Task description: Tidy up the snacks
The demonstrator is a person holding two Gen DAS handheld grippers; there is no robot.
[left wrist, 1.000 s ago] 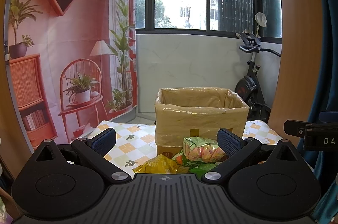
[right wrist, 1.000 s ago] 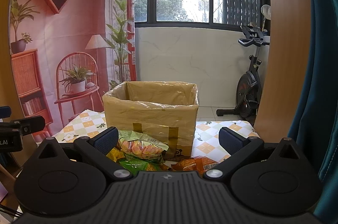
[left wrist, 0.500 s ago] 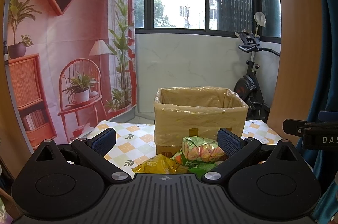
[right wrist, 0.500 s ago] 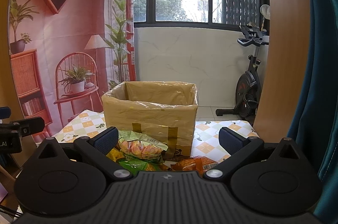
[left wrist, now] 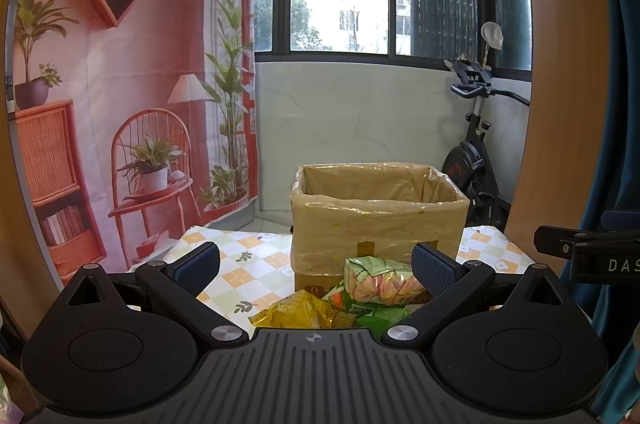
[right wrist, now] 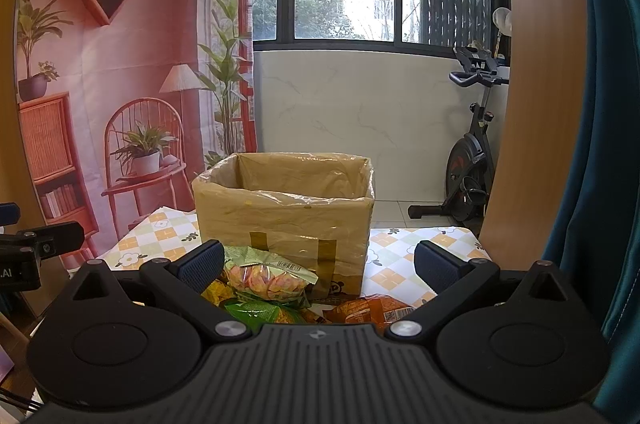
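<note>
- The left gripper [left wrist: 316, 264] is hovering above the table with its fingers spread wide and nothing between them.
- The right gripper [right wrist: 318, 262] is likewise hanging with its fingers spread apart, gripping nothing.
- A cardboard box [left wrist: 378, 220], lined with clear plastic and open at the top, is standing on the checked tablecloth [left wrist: 256, 264].
- A heap of snack bags is lying just in front of the box: a pale green bag [left wrist: 380, 282] is resting on top, a yellow bag [left wrist: 296, 312] is lying to its left, and a bright green bag [left wrist: 380, 316] is showing beneath it.
- In the right wrist view, an orange bag [right wrist: 370, 310] is lying to the right of the heap, near the box.
- An exercise bike [right wrist: 468, 160] is standing behind the table, well apart from the box.
</note>
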